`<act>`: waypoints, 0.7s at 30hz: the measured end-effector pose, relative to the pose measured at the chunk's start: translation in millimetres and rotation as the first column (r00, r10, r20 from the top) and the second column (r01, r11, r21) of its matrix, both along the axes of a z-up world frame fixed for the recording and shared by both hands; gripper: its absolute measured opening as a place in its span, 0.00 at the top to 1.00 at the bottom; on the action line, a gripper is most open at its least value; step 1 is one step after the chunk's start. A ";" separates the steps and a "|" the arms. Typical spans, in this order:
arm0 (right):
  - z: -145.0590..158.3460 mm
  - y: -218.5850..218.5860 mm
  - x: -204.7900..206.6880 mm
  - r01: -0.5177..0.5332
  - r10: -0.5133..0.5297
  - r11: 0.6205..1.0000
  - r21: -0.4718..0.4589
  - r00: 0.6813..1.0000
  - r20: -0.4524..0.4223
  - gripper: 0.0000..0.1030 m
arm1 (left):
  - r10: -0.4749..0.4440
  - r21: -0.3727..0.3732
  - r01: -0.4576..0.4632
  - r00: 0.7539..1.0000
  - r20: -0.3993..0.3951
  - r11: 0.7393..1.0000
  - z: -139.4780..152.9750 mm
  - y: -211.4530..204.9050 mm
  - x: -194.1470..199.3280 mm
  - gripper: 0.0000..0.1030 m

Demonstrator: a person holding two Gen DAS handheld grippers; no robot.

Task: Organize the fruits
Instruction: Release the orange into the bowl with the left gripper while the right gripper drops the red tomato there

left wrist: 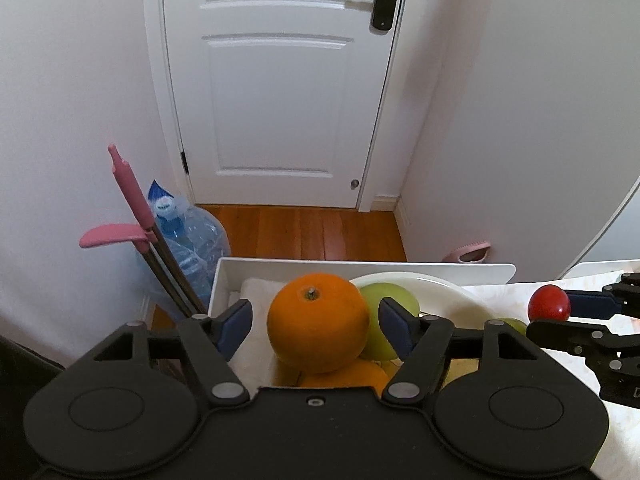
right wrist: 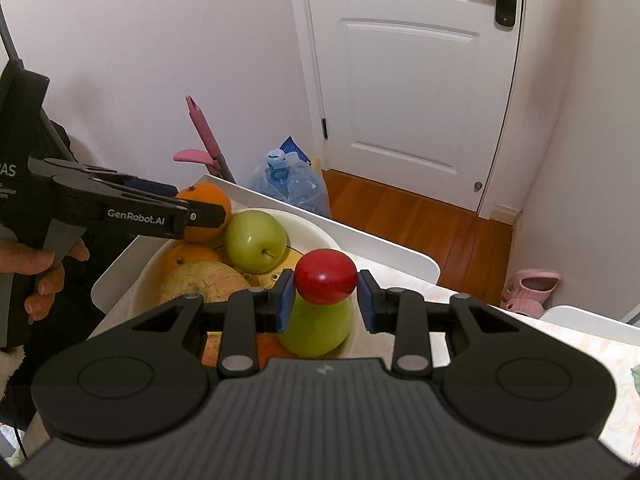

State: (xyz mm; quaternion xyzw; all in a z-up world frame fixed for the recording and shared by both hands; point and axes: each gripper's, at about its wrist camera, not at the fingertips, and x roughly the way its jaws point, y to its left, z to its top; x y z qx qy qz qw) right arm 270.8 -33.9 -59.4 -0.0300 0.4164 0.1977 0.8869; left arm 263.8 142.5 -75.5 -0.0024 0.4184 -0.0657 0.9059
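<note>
A white bowl [right wrist: 320, 236] on the table holds several fruits: a green apple [right wrist: 256, 240], an orange [right wrist: 188, 258], a pale melon-like fruit [right wrist: 204, 280] and a green pear [right wrist: 320, 324]. My left gripper [left wrist: 316, 320] is open around an orange [left wrist: 318, 322]; gaps show on both sides. It also shows in the right wrist view [right wrist: 200, 210]. My right gripper [right wrist: 326, 300] is open around a small red tomato [right wrist: 326, 276] above the bowl's near side; its left pad touches the tomato, the right pad stands apart. The tomato also shows in the left wrist view [left wrist: 549, 304].
The table [right wrist: 500, 340] has a white raised edge [left wrist: 360, 268]. Beyond it stand a blue water jug [left wrist: 192, 240], a pink-handled mop [left wrist: 132, 200], a white door [left wrist: 280, 100] and pink slippers [right wrist: 528, 284] on the wooden floor.
</note>
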 end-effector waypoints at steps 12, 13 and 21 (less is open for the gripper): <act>9.2 8.3 9.0 -0.022 0.022 0.999 0.035 1.000 0.006 0.53 | 0.033 0.015 -0.034 0.997 0.064 0.999 27.4 4.6 -31.5 0.10; 9.4 9.8 11.0 -0.022 0.022 0.999 0.036 1.000 0.005 0.53 | 0.037 0.011 -0.038 0.997 0.066 0.999 29.0 5.7 -35.2 0.06; 4.4 16.7 30.1 0.002 0.004 0.996 0.091 0.998 -0.059 0.53 | 0.039 0.056 -0.043 0.996 0.079 0.998 33.8 5.1 -58.5 0.02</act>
